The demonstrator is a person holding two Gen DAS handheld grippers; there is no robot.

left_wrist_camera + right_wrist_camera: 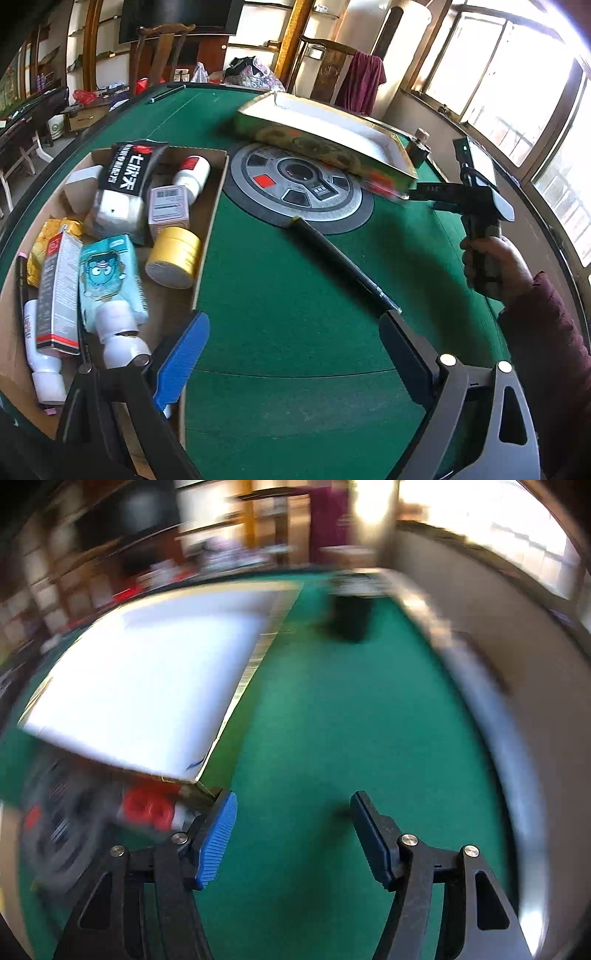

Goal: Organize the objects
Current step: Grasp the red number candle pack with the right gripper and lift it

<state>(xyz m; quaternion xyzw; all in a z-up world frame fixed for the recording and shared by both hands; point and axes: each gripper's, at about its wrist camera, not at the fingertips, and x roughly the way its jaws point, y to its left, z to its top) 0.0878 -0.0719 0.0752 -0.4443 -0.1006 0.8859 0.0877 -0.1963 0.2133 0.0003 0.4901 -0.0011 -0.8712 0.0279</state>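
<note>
Left gripper (pixel 291 354): spread wide, empty — a black pen (pixel 343 264) lies on the green table (pixel 280 314), its near end beside the dark finger.
Right gripper (pixel 291 834): jaws parted, nothing between, beside the white-lined box (pixel 147 686).
Cardboard tray (pixel 212 218): crowded with bottles and cartons.
Advice: the pen is best straddled mid-length, then closed upon.
Unclear: right view motion-blurred — a dark object (pixel 351 616) goes unidentified.
</note>
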